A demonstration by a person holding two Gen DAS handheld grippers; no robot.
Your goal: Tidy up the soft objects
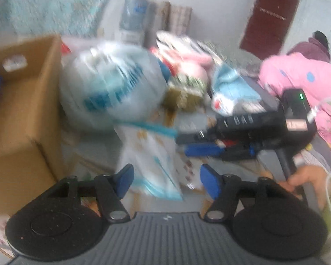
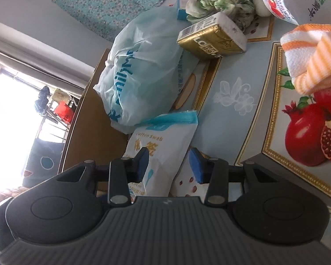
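Blue pads tip the left claw (image 1: 166, 182) at the bottom of its blurry picture, and they stand wide apart. The flat white and teal plastic pack of cotton swabs (image 1: 151, 161) lies between them, but the pads do not press on it, so the claw is let go.

Low in the right wrist picture, the right claw (image 2: 168, 165) is about half open. Its left pad (image 2: 142, 165) sits on the front of the same pack (image 2: 163, 141), and the right pad is just beside the pack's edge. I cannot tell if it really squeezes the pack.

"Cotton Swab" is printed on the pack in small letters, over big yellow signs. It is soft and puffy, with a teal strip on top, and it lies on the pale blue table cloth with fruit pictures (image 2: 229, 70).

Just above the pack, in the middle of the frame, sits a big pale blue plastic bag with dark blue letters (image 2: 143, 66); I can only read part of them. A gold and white box (image 2: 211, 39) in the upper middle shows "LO". An orange and white striped towel (image 2: 311, 53) is at the upper right. A brown cardboard box (image 1: 22, 114) stands at the left of the left wrist picture.
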